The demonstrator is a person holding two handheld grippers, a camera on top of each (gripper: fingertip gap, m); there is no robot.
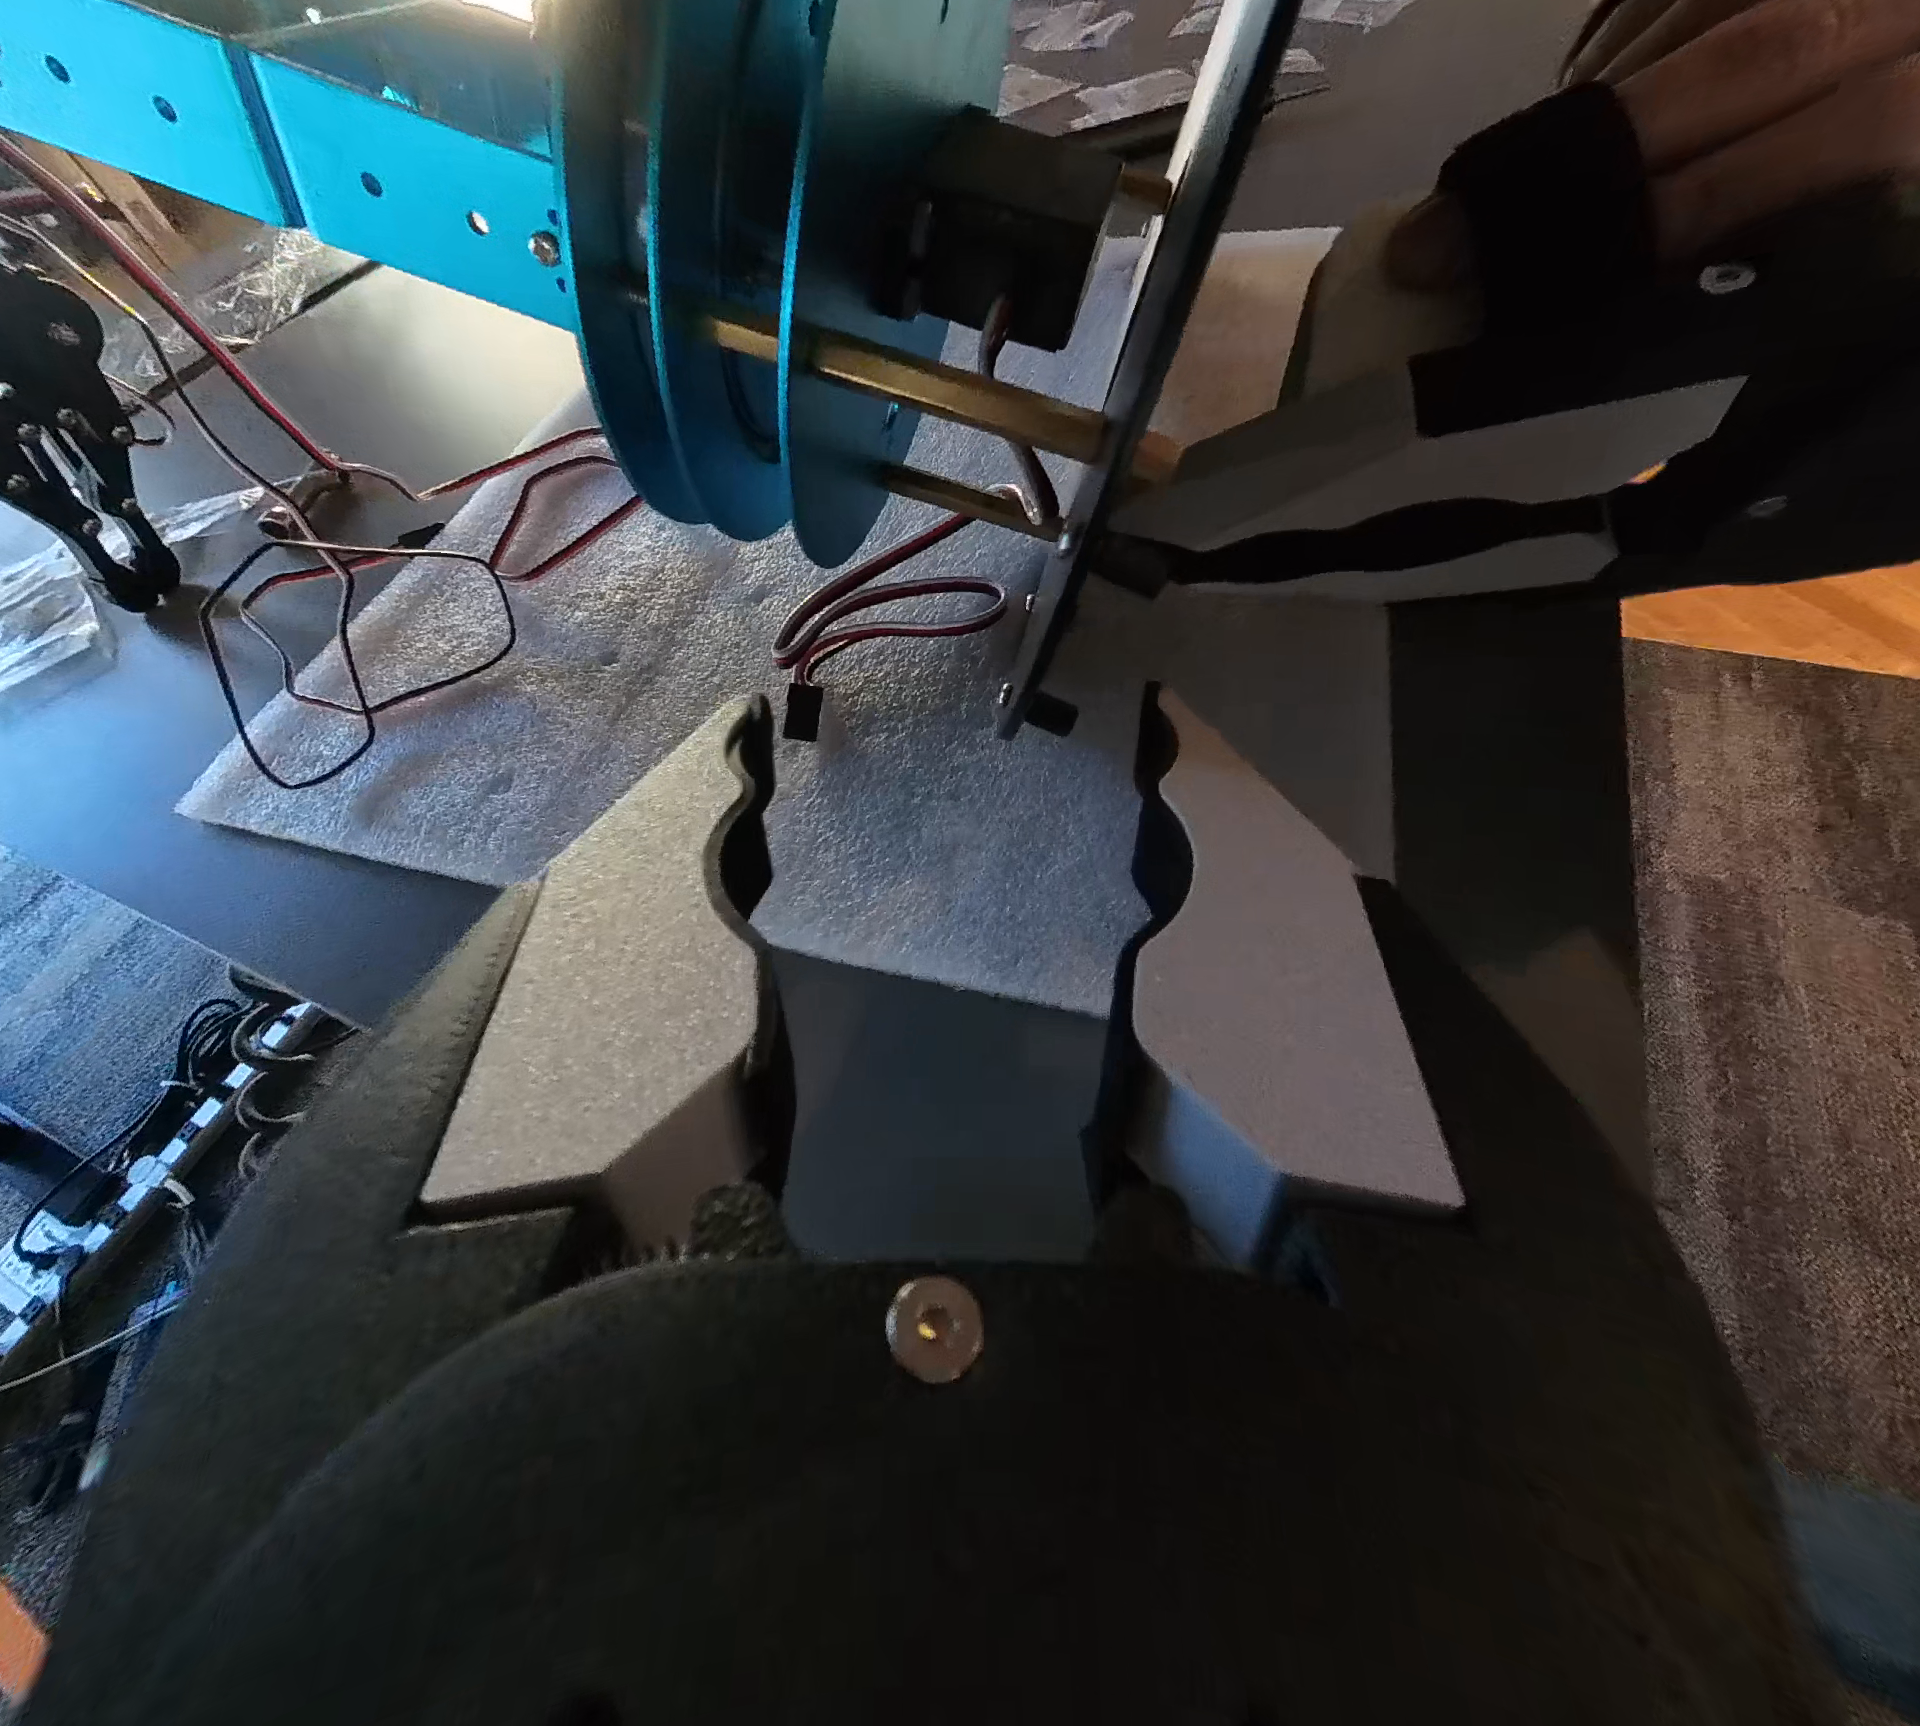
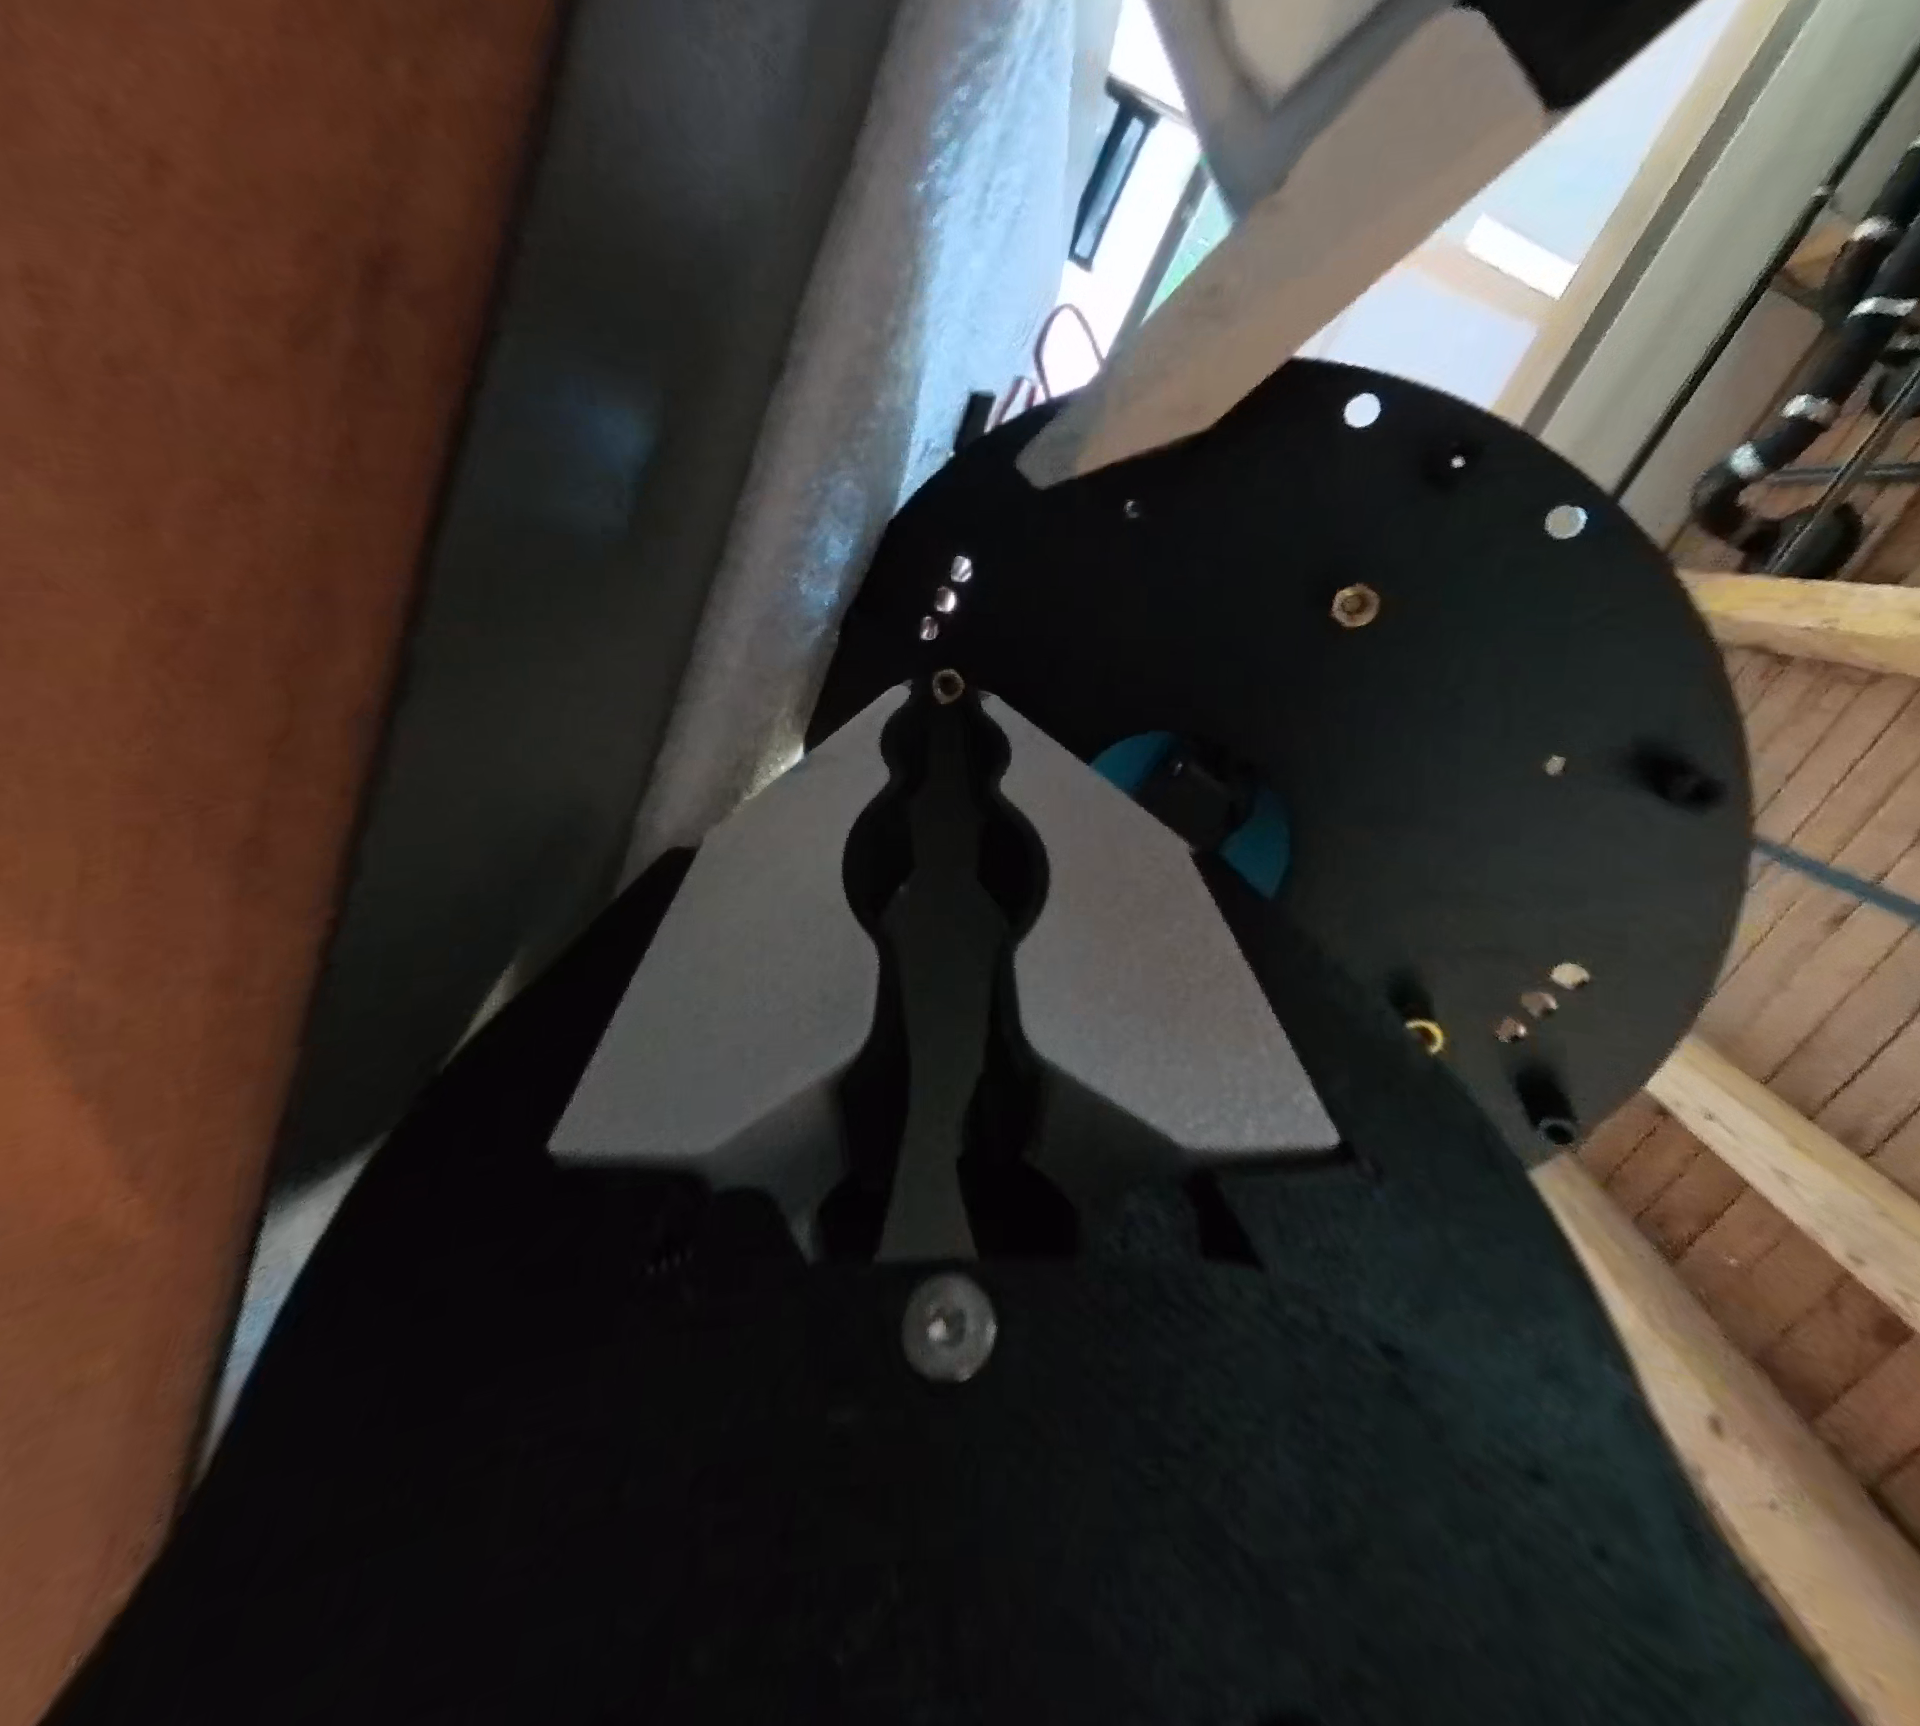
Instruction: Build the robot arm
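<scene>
A blue metal assembly (image 1: 707, 170) with stacked discs, brass standoffs and a round black plate (image 1: 1174, 242) hangs tilted over a grey foam sheet (image 1: 623, 689). My right gripper (image 1: 1184, 533) comes in from the right, shut on a thin black tool (image 1: 1351, 546) whose tip is at the plate. In the right wrist view the right gripper (image 2: 945, 720) holds the tool (image 2: 935, 1001) with its tip at a brass screw (image 2: 945, 687) on the black plate (image 2: 1351, 741). My left gripper (image 1: 951, 741) is open and empty just below the plate's lower edge. One of its fingers (image 2: 1164, 346) reaches the plate's rim.
A red, white and black servo lead with a black plug (image 1: 800, 710) dangles onto the foam. Loose wires (image 1: 312, 616) and a black claw part (image 1: 62, 429) lie on the dark table (image 1: 364, 367). A power strip (image 1: 156, 1157) is on the carpet. Wooden flooring (image 2: 1766, 845) shows beyond. The tips of one gripper are about 5 centimeters away from the tips of the other.
</scene>
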